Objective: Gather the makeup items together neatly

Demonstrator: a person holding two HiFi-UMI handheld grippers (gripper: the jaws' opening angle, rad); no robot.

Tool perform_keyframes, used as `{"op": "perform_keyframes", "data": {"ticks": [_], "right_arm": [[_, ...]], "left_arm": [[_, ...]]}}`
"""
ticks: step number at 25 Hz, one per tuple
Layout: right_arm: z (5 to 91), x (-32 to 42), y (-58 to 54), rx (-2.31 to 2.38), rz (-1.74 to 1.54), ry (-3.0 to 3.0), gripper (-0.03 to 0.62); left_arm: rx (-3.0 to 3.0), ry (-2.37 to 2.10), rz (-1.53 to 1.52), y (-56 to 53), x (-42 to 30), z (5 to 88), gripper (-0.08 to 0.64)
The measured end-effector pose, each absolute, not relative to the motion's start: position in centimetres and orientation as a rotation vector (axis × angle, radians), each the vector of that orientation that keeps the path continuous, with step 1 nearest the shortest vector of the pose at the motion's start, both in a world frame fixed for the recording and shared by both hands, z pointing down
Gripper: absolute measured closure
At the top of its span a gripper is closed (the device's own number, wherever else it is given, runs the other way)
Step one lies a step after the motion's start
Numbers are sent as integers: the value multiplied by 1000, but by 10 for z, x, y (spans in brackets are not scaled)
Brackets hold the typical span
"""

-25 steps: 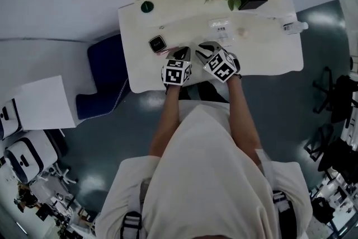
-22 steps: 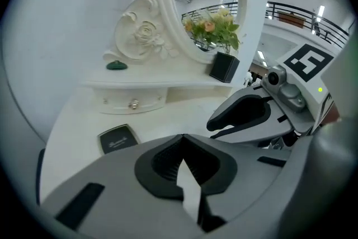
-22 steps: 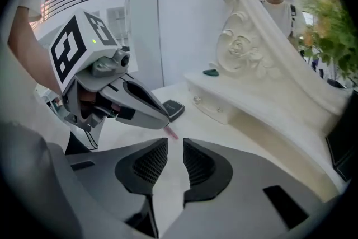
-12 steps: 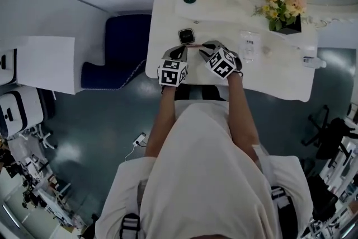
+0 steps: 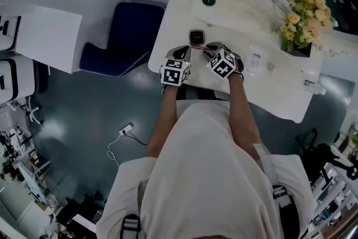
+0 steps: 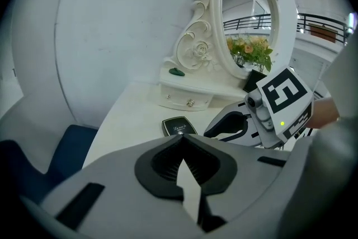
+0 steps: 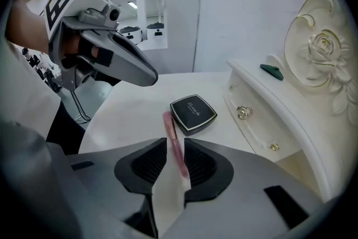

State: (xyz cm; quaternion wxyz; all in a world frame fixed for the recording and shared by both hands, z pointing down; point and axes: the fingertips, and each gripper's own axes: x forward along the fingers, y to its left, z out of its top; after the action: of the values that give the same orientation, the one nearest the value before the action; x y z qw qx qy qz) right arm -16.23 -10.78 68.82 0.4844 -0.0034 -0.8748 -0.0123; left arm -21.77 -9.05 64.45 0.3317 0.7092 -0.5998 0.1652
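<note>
Right gripper [image 7: 175,143]: the claw is slightly spread and has just been opening a little. The near end of a pink lip gloss tube [image 7: 170,126] sits in the gap. The tube is close against the right pad, and a sliver of white shows between it and the left pad. It does not look pinched.

The tube lies flat on the white dressing table [image 7: 126,115]. Its far end is just beside the near-left edge of a black square compact [image 7: 193,113].

Compact: closed, lying flat, pale trim round the lid. White cursive script runs across the lid, too small to read with certainty. In the head view the compact is near the table's front-left corner, just ahead of both grippers.

Left gripper [image 6: 182,140]: claw pressed together at the tips, nothing in it. It is held above the table edge, left of the right gripper, with the compact beyond its tips.

Both marker cubes carry black-and-white square patterns; no words on them.

Behind the compact is a raised shelf with a small drawer [image 7: 253,120] and two metal knobs. A small green item [image 7: 271,70] rests on top of the shelf. A carved white mirror frame [image 7: 324,47] stands behind it. Flowers [image 6: 251,50] stand in front of the mirror.
</note>
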Motion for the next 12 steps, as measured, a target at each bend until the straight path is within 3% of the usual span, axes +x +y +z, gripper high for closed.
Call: {"op": "perform_keyframes", "data": {"ticks": [12], "right_arm": [[696,-167,-103,-124,-12,-2092,517]], "left_arm": [[1769,-1621,403,-86,-232,645,546]]}}
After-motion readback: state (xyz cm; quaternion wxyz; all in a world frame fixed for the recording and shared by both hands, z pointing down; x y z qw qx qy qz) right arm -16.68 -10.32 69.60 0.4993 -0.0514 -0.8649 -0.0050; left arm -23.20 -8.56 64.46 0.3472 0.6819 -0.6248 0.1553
